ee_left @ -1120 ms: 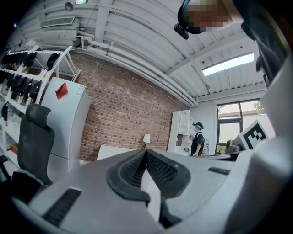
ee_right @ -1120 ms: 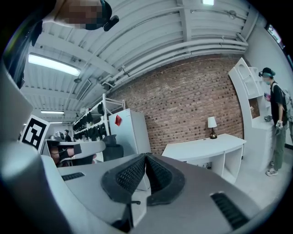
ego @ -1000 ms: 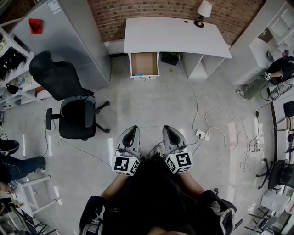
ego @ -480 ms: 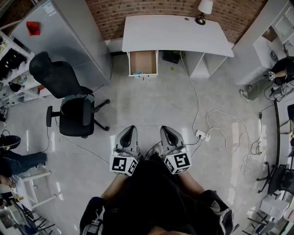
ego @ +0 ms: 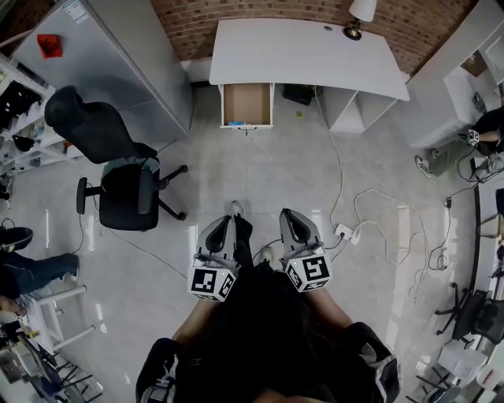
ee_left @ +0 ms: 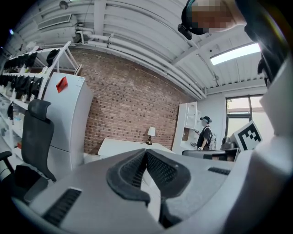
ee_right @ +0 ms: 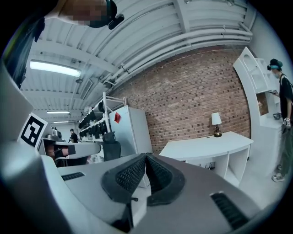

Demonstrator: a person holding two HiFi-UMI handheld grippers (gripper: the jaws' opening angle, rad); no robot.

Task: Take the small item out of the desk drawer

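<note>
A white desk (ego: 303, 53) stands against the brick wall far ahead. Its drawer (ego: 247, 105) is pulled out, and a small blue item (ego: 239, 123) lies at the drawer's front edge. My left gripper (ego: 223, 226) and right gripper (ego: 290, 219) are held close to my body, well short of the desk, both shut with nothing between the jaws. In the left gripper view the gripper (ee_left: 145, 153) points at the desk (ee_left: 123, 147). In the right gripper view the gripper (ee_right: 145, 157) also faces the desk (ee_right: 206, 142).
A black office chair (ego: 118, 177) stands left of my path. A grey cabinet (ego: 110, 55) is at the far left, a lamp (ego: 359, 16) on the desk. White cables and a power strip (ego: 344, 231) lie on the floor at right. A person (ego: 482, 134) is by the right shelves.
I have stepped forward: a foot now shows between the grippers, and the desk and drawer sit slightly nearer in the head view. Both grippers stay shut.
</note>
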